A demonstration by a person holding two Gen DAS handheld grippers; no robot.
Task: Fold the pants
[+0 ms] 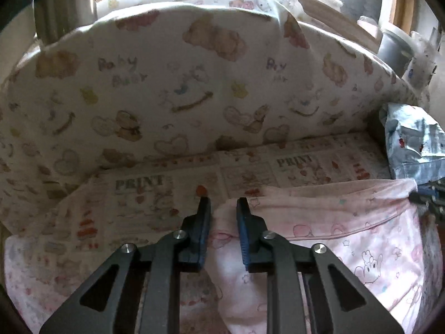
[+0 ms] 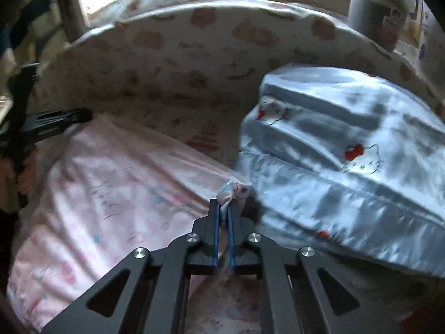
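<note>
Pale pink printed pants lie on the bed, stretched between my two grippers; they also show in the right wrist view. My left gripper is open, its jaws standing on either side of the pants' left corner, with cloth bunched between them. My right gripper is shut on the pants' other corner, a small tuft of cloth sticking out past the tips. It shows at the right edge of the left wrist view. The left gripper shows at the left of the right wrist view.
A padded bumper with a teddy-bear print curves around the back of the bed. The sheet has a "PRINT" pattern. A light blue Hello Kitty quilt is piled at the right, close to my right gripper. A grey container stands behind the bumper.
</note>
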